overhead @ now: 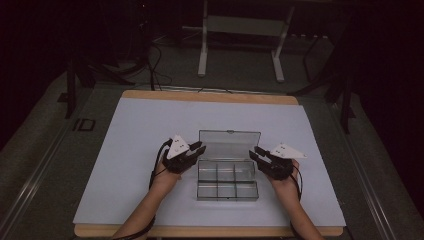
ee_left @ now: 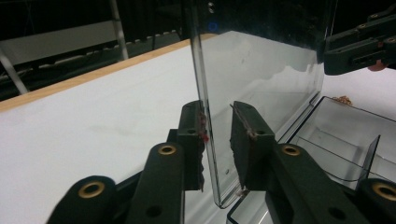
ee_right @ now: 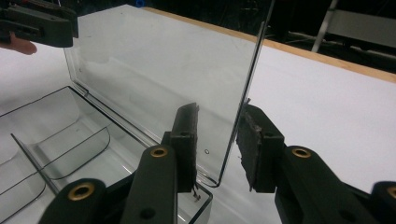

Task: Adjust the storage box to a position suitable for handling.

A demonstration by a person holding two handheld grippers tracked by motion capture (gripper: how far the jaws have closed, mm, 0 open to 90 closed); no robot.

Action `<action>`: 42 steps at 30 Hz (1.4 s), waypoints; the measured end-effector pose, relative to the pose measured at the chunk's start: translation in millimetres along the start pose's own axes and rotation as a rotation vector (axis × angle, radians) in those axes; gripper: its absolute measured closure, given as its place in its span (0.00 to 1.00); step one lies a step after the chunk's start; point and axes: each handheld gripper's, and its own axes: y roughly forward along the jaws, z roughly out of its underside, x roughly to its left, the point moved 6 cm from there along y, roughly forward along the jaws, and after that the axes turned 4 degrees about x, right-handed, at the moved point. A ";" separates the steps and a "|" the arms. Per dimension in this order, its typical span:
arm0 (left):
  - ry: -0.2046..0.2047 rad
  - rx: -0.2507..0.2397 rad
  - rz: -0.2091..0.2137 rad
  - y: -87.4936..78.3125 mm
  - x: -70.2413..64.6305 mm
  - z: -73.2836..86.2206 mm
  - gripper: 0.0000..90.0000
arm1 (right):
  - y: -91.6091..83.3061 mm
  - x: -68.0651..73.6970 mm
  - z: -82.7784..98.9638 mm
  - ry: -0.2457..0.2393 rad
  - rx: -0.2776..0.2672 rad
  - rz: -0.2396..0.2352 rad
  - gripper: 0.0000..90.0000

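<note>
The left gripper (overhead: 192,150) sits at the left end of the raised lid (overhead: 229,145) of a clear plastic organiser box (overhead: 227,181), its jaws spread a little with the lid's end edge standing between them; in the left gripper view the lid's edge (ee_left: 205,116) lies close against one pad, perhaps just touching it, while a clear gap separates it from the other pad, so the lid is straddled rather than pinched. The right gripper (overhead: 260,154) mirrors this at the lid's right end: in the right gripper view the lid's edge (ee_right: 243,102) runs up between two parted jaws with daylight on both sides. No earlier picture shows how these gaps came about. The relation that matters is that the lid stands nearly upright, hinged along the rear wall of the box, with its long axis running left to right, parallel to the near edge of the bench (overhead: 150,130). Each gripper holds one short end of that axis, so both are equally near it. The box itself lies near the middle of the bench, slightly toward the near edge, with its divided compartments open just in front of the hinge. Any swing of the lid, forward to shut it or further back, would probably need both ends to move together.
</note>
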 end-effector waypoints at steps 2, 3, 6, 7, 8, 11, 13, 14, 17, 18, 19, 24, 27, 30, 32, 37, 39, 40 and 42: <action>-0.005 0.004 -0.003 1.1 -0.3 0.1 0.81 | 0.8 0.1 -0.1 0.001 0.005 0.005 0.75; -0.014 0.007 -0.006 1.7 0.0 0.0 0.81 | 1.1 0.1 -0.1 0.001 0.009 0.005 0.75; -0.024 0.012 -0.011 3.1 0.5 -0.1 0.81 | 2.3 0.0 -0.3 0.003 0.014 0.010 0.74; -0.015 0.023 -0.025 4.9 0.2 0.0 0.81 | 2.8 0.0 -0.4 0.002 0.016 0.011 0.73; -0.012 0.028 -0.030 5.4 0.1 0.2 0.79 | 4.0 0.1 -0.6 0.004 0.019 0.017 0.73; -0.033 0.033 -0.028 7.1 1.2 0.6 0.79 | 5.2 -0.2 -0.5 0.011 0.024 0.020 0.73; -0.044 0.044 -0.033 9.2 1.9 1.6 0.78 | 6.7 -0.9 -0.5 0.021 0.036 0.022 0.73; -0.050 0.048 -0.035 9.9 1.8 2.0 0.78 | 7.5 -1.1 -0.5 0.026 0.041 0.025 0.72; -0.052 0.062 -0.050 11.8 0.6 2.9 0.75 | 9.9 -1.3 -0.4 0.035 0.048 0.030 0.72; -0.056 0.063 -0.052 12.3 0.7 3.0 0.75 | 10.7 -1.6 -0.3 0.041 0.051 0.028 0.71; -0.066 0.063 -0.048 12.8 0.8 3.0 0.75 | 11.1 -1.8 -0.3 0.044 0.052 0.027 0.71; -0.081 0.072 -0.045 15.7 1.8 4.2 0.73 | 14.0 -1.7 -0.4 0.051 0.070 0.032 0.69; -0.103 0.081 -0.036 17.3 3.6 5.0 0.73 | 16.0 -1.9 -0.3 0.060 0.078 0.037 0.68; -0.120 0.097 -0.024 19.2 4.8 6.3 0.72 | 18.1 -2.6 -0.1 0.063 0.086 0.039 0.68; -0.132 0.101 -0.020 20.3 5.1 7.2 0.71 | 19.3 -2.7 0.1 0.066 0.093 0.043 0.67; -0.159 0.101 -0.017 21.5 5.8 8.4 0.71 | 21.8 -2.9 1.3 0.068 0.105 0.051 0.67; -0.171 0.103 -0.019 22.1 6.0 8.6 0.70 | 22.8 -3.1 1.5 0.068 0.110 0.057 0.67; -0.175 0.105 -0.018 22.4 6.4 8.8 0.70 | 23.4 -3.0 1.6 0.071 0.116 0.058 0.67; -0.182 0.110 -0.018 23.6 6.6 9.4 0.70 | 24.3 -3.2 1.6 0.076 0.121 0.058 0.66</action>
